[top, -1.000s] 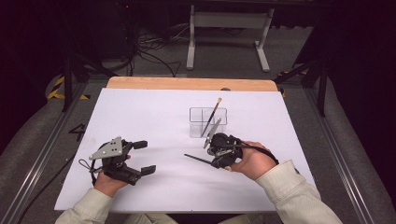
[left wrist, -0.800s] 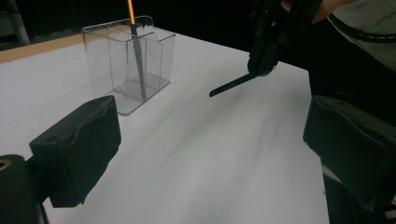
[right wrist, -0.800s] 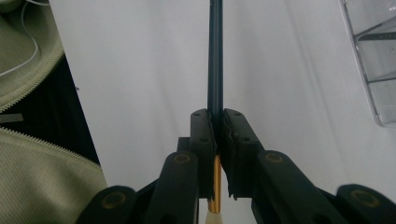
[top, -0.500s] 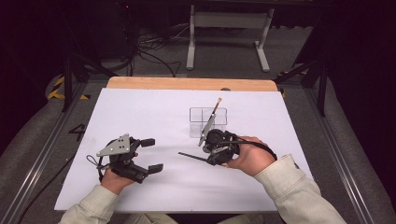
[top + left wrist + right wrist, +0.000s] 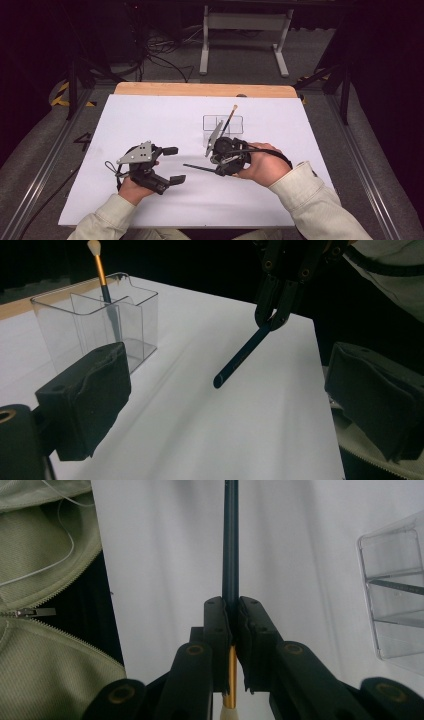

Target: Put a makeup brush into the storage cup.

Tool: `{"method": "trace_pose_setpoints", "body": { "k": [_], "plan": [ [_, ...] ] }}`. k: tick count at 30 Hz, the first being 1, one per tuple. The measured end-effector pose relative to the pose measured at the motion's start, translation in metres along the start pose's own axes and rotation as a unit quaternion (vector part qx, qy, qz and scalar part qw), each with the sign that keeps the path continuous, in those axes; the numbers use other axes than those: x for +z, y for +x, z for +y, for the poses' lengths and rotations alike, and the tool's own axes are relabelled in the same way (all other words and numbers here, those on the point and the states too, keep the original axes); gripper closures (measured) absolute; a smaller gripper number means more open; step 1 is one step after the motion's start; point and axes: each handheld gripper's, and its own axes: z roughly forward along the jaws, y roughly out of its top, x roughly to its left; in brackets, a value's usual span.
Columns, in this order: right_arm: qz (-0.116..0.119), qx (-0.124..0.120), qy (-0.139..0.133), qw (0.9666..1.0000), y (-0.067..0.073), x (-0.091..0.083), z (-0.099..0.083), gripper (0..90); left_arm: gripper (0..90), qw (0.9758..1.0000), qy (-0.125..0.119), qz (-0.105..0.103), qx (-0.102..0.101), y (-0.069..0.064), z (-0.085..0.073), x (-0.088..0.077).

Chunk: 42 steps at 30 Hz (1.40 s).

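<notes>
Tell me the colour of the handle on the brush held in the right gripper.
Dark blue handle on the brush, with a gold ferrule; clearest in the right gripper view.

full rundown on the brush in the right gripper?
The slim makeup brush with a dark blue handle, a gold metal ferrule and a pale tip is clamped between the closed jaws of the right gripper. In the right gripper view the ferrule and pale tip sit behind the pads while the handle runs straight out ahead. In the left gripper view it hangs slanted down over the white table sheet, its free end seemingly clear of it. Nothing else touches it.
</notes>
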Motion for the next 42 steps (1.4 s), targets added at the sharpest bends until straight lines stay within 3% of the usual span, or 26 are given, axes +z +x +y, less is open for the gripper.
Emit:
{"method": "trace_pose_setpoints", "body": {
  "k": [11, 16, 24, 34, 42],
  "plan": [
    [0.006, -0.008, 0.002, 0.9999, 0.001, -0.001, 0.002, 83.3, 11.0, 0.9995, 0.007, -0.03, 0.008, 0.001, 0.006, 0.016],
    [0.009, -0.025, 0.005, 0.9996, 0.004, 0.001, 0.005, 83.3, 17.5, 0.9986, 0.013, -0.051, 0.002, 0.0, 0.003, 0.019],
    [0.01, -0.026, 0.005, 0.9996, 0.005, 0.001, 0.006, 83.3, 29.4, 0.9975, 0.017, -0.068, 0.005, -0.001, 0.0, 0.02],
    [0.008, -0.039, 0.002, 0.9992, 0.008, 0.001, 0.009, 83.3, 41.5, 0.9973, 0.026, -0.069, 0.004, -0.002, -0.001, 0.022],
    [0.005, -0.049, 0.005, 0.9988, 0.009, 0.001, 0.011, 83.3, 59.4, 0.9961, 0.036, -0.08, 0.007, -0.003, -0.001, 0.023]
  ]
}}
